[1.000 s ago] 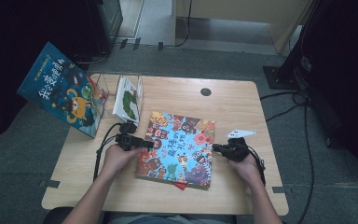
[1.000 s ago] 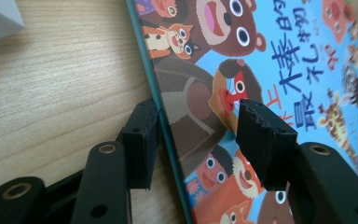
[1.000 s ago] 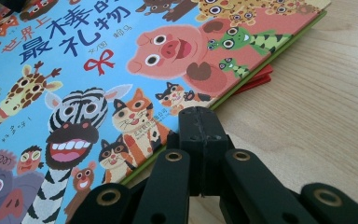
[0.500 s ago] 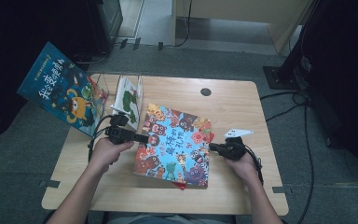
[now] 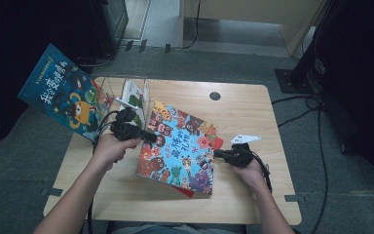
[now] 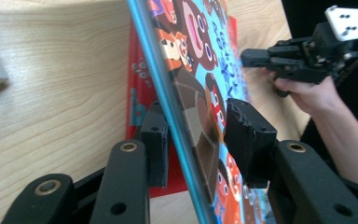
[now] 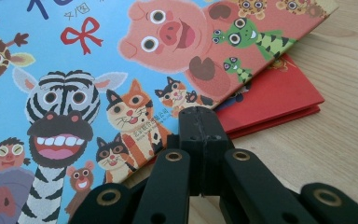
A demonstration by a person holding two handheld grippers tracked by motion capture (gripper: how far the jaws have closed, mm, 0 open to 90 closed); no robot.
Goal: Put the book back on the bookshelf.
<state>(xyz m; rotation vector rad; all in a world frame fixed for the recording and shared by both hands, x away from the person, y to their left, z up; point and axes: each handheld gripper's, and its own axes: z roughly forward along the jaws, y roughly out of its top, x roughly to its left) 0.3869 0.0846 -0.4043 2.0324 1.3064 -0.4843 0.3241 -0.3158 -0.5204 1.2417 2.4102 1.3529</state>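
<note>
The animal picture book [image 5: 177,146] lay tilted on the wooden table [image 5: 243,107], its left edge lifted, its long axis running from the person toward the far side, the cover facing up and right. The left gripper [image 5: 148,138] straddled that raised edge; its 2 jaws had just been closing, 1 pad [image 6: 156,140] against the underside, the other near the cover, not clearly pressing. The right gripper [image 5: 217,154], jaws clenched together and empty, touched the book's right edge, above a red book [image 7: 279,100] beneath it.
</note>
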